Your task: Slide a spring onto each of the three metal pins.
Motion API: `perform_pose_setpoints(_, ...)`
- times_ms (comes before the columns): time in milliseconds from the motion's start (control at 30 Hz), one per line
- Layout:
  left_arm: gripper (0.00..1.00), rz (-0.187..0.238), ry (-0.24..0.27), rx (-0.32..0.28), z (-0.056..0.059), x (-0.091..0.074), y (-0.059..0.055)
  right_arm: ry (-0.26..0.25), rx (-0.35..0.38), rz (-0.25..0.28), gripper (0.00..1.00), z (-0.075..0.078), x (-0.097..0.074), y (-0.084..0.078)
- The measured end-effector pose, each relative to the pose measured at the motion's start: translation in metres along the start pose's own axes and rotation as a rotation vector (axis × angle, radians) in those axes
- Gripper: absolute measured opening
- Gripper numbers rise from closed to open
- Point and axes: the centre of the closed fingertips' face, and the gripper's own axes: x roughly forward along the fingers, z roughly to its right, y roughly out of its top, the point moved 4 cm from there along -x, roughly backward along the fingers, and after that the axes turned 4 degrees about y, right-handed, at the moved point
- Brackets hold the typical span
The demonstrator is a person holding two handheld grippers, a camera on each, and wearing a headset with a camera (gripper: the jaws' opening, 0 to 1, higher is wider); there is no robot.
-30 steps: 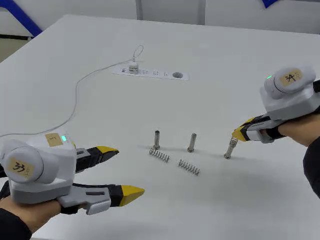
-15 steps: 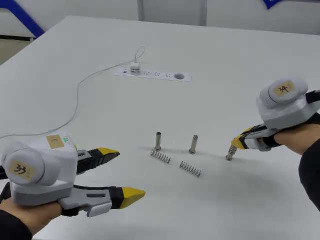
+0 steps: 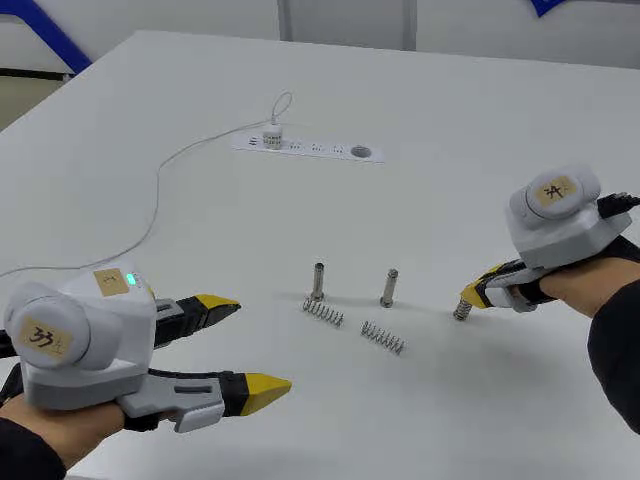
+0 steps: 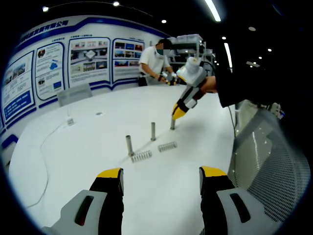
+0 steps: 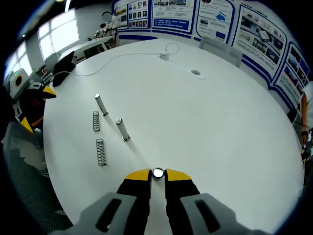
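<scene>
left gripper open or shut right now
Open. In the left gripper view the left gripper has its yellow-tipped jaws standing wide apart, with bare table between them and nothing held.

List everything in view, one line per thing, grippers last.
table: one, white, under everything.
left pin: one, silver, upright, bare.
middle pin: one, silver, upright, bare.
right pin: one, silver, upright, a spring around it.
loose springs: two, silver, lying flat in front of the bare pins.
power strip: one, white, far side of the table.
plug: one, white, in the strip.
cable: one, white, trailing left from the plug.
posters: several, blue and white, on the wall behind.
another person: one, white top, beyond the table.
left gripper: one, grey, black and yellow, open, near left.
right gripper: one, same colours, jaws closed about the right pin's top.
</scene>
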Motion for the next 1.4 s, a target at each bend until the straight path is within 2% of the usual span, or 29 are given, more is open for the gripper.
perform_pose_setpoints(300,0.64,0.001,0.000,-0.001,0.000,0.000,0.000,-0.004,0.002,-0.001,0.13,0.001,0.000,-0.002)
perform_pose_setpoints(600,0.64,0.001,-0.002,-0.001,0.000,0.000,0.000,-0.002,0.007,-0.015,0.14,-0.003,0.001,-0.013)
perform_pose_setpoints(933,0.64,0.001,-0.006,0.003,0.001,0.001,0.000,0.019,0.015,-0.029,0.14,-0.016,0.004,-0.024)
perform_pose_setpoints(1233,0.64,0.002,-0.006,0.005,0.001,0.001,0.000,0.044,0.007,-0.027,0.14,-0.028,0.009,-0.024)
perform_pose_setpoints(1400,0.64,0.001,-0.007,0.005,0.002,0.001,0.000,0.063,-0.014,-0.021,0.16,-0.036,0.011,-0.019)
